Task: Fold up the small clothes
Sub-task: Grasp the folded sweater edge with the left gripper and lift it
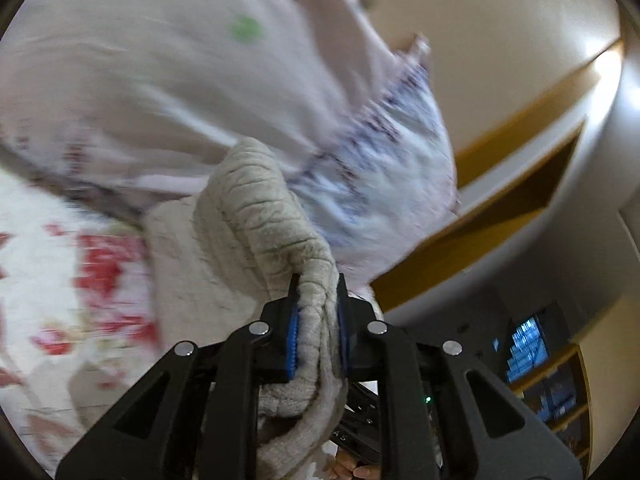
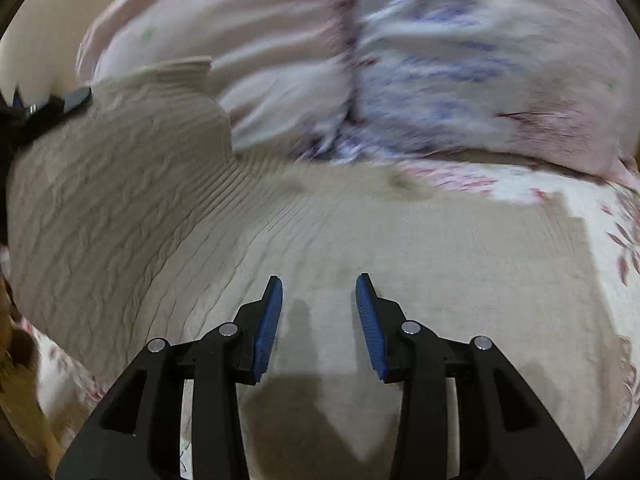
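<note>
My left gripper (image 1: 317, 316) is clenched on a bunched ribbed edge of the beige knit sweater (image 1: 256, 216), lifting it off the floral bedsheet (image 1: 60, 280) beneath the pink pillow (image 1: 160, 80). My right gripper (image 2: 319, 320) hovers released, its blue pads (image 2: 268, 328) apart, just above the sweater's flat body (image 2: 320, 232) spread on the sheet (image 2: 600, 216); I cannot tell if it touches.

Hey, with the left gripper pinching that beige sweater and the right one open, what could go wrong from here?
1. The left gripper clamps a thick bunch of the beige knit sweater; several layers may lift together and spoil the fold.
2. The right gripper hovers open over the sweater, so nothing pins it, and it may drag across the floral bedsheet.
3. The pillow lies close behind; the lifted part could catch on it.
</note>
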